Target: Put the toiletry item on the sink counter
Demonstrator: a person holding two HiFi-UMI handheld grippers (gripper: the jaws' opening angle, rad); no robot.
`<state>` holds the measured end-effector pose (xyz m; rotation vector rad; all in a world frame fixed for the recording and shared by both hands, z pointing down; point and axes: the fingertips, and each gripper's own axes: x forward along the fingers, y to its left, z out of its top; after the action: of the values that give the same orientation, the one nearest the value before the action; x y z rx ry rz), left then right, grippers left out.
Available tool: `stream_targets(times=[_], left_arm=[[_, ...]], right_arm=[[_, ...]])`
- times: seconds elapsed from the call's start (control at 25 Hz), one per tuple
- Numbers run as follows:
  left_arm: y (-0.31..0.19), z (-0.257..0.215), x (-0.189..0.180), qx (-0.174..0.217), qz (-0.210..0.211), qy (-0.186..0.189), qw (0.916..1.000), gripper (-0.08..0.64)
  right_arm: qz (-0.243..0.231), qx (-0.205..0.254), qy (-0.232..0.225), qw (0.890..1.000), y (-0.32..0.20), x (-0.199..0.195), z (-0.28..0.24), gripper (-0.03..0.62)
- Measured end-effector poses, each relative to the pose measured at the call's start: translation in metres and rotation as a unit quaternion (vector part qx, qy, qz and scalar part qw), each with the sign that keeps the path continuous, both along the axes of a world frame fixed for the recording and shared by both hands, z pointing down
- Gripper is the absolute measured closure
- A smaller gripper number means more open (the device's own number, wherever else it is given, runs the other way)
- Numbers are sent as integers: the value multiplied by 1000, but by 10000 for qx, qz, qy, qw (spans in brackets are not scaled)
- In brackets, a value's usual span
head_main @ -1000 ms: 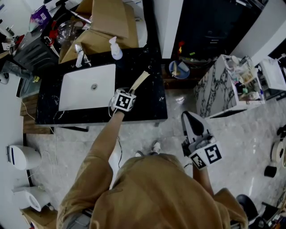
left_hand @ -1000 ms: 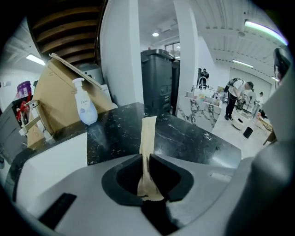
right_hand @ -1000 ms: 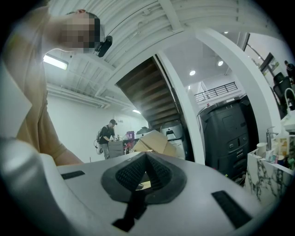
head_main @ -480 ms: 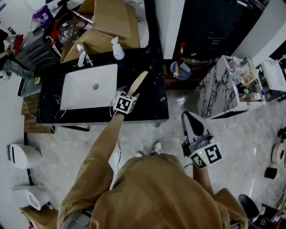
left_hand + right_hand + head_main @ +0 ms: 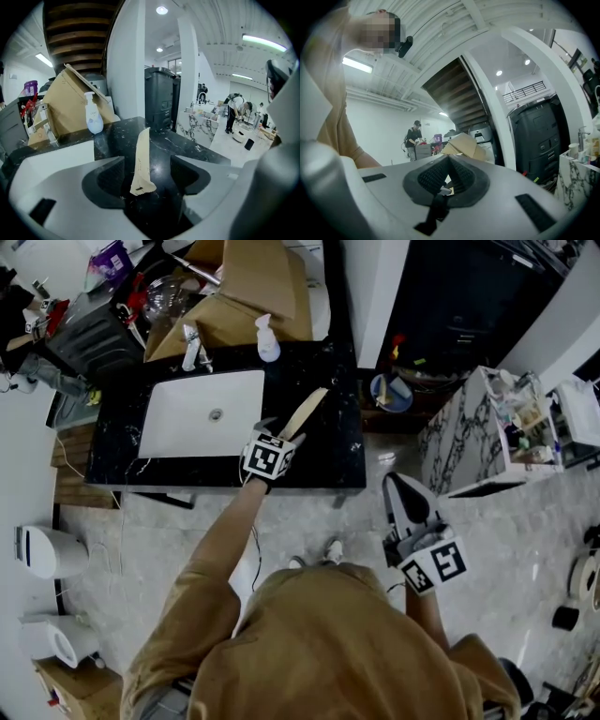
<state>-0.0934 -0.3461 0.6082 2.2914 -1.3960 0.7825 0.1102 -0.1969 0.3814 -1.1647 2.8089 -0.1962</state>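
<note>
lying flat on the black sink counter (image 5: 328,460), the toiletry item (image 5: 306,412) is a thin cream tube, just right of the white basin (image 5: 178,423). its crimped end is between the jaws of the left gripper (image 5: 281,434); these jaws are opening and do not touch the tube. the right gripper (image 5: 396,486) hangs low over the floor, well apart from the counter, with its jaws closed together and no thing between them.

behind the basin a white spray bottle (image 5: 268,341) stands upright beside the faucet (image 5: 192,346); how full it is i cannot tell. a cardboard box (image 5: 253,282) leans behind the bottle, and its inside is hidden. a blue bowl (image 5: 389,392) right of the counter holds something pale, too small to name. the marble-pattern cabinet (image 5: 459,437) carries small items on its shelves, also too small to tell.
</note>
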Motion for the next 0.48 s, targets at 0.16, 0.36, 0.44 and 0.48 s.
stream_targets(times=[0.16, 0.36, 0.44, 0.48], left_arm=[[13, -14, -13, 186, -193, 182, 9995, 273], [31, -25, -27, 313, -354, 378, 9982, 273], [39, -23, -35, 304, -411, 396, 9979, 273], [43, -23, -39, 310, -450, 405, 9977, 273]], right_arm=[[-108, 31, 20, 9999, 8, -14, -3, 591], [-236, 32, 70, 9997, 18, -29, -3, 591], [-273, 23, 89, 9996, 22, -35, -2, 591], [-285, 18, 103, 9995, 25, -37, -1, 591]])
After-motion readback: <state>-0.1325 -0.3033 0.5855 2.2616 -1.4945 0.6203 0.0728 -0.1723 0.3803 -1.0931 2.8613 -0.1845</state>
